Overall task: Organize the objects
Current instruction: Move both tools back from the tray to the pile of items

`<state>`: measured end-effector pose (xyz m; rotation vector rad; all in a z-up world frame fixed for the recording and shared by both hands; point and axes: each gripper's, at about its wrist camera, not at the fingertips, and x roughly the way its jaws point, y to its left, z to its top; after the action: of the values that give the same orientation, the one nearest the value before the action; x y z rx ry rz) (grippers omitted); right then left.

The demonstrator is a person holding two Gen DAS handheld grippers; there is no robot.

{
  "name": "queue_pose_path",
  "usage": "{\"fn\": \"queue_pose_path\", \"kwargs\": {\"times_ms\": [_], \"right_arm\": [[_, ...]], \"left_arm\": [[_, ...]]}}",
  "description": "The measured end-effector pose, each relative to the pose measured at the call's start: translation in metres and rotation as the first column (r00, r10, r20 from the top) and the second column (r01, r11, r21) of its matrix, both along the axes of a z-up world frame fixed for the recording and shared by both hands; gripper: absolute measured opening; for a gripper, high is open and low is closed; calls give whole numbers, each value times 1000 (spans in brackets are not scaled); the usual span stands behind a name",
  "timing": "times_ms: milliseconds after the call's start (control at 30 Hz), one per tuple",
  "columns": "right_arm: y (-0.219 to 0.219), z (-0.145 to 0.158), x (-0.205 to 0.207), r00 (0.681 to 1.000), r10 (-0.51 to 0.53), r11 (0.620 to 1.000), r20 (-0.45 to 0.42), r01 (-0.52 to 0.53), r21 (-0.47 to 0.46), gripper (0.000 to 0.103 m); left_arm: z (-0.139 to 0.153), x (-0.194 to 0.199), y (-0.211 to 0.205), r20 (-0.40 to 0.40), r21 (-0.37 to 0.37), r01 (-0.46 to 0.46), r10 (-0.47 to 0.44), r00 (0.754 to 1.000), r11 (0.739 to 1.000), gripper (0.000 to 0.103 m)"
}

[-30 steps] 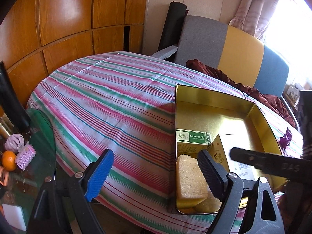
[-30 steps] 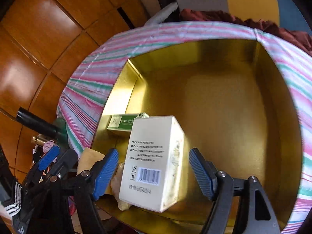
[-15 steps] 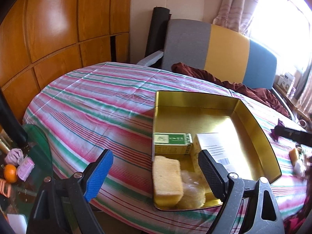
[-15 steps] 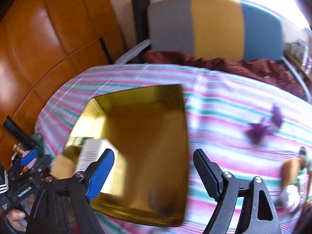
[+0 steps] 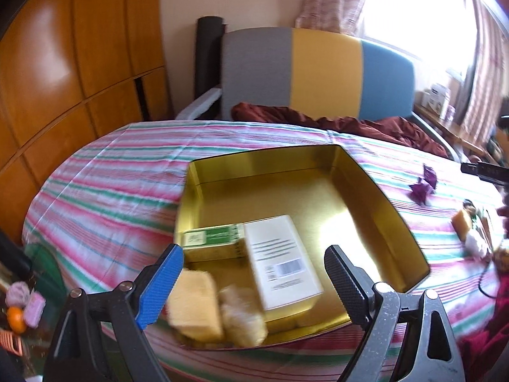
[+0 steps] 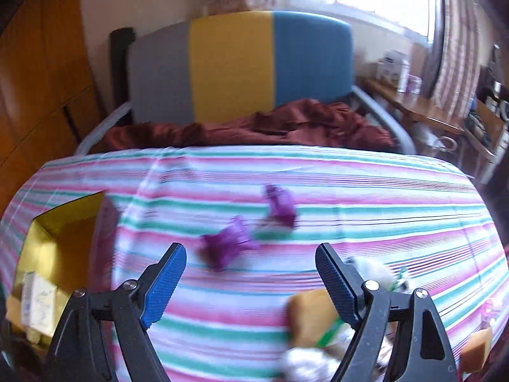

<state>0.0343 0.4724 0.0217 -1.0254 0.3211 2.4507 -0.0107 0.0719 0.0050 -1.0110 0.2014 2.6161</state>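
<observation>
A gold tin box (image 5: pixel 366 187) sits on the striped tablecloth (image 5: pixel 121 191). It holds a white carton (image 5: pixel 280 254), a green carton (image 5: pixel 213 242), a yellow sponge (image 5: pixel 195 305) and a pale lump (image 5: pixel 243 315). My left gripper (image 5: pixel 251 286) is open and empty over the box's near end. My right gripper (image 6: pixel 251 283) is open and empty over the cloth to the right of the box (image 6: pixel 60 242). Purple flowers (image 6: pixel 229 245) lie just ahead of it. A yellow sponge (image 6: pixel 311 315) and small white items (image 6: pixel 372 270) lie by its right finger.
A grey, yellow and blue chair (image 5: pixel 318 73) with a dark red cloth (image 5: pixel 350 127) stands behind the table. Wood panelling (image 5: pixel 63 79) is on the left. An orange (image 5: pixel 17 320) and pink items sit on a low glass table at the lower left.
My right gripper let go of the white carton in the box and swung right over the cloth toward the purple flowers. My left gripper pulled back and turned right.
</observation>
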Motion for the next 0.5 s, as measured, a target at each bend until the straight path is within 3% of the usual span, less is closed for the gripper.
{"fn": "queue_pose_path", "kwargs": {"times_ms": [100,167,233,500], "right_arm": [[39,-16,15,993,-117,992,-13,116,-56,85],[61,-24,24,982,-191,970,-2,188,-151,85],[74,-23,33,971,-235,948,-40,219,-231,85],[95,-25,53,943,-329,892,-56,291,-346,85]], "left_arm": [[4,1,22,6,-10,54,-54,999,998,91],[6,0,39,9,-15,92,-92,996,996,91],[8,-1,58,20,-10,133,-133,991,991,91],[20,-4,151,39,-8,317,-316,948,948,96]]}}
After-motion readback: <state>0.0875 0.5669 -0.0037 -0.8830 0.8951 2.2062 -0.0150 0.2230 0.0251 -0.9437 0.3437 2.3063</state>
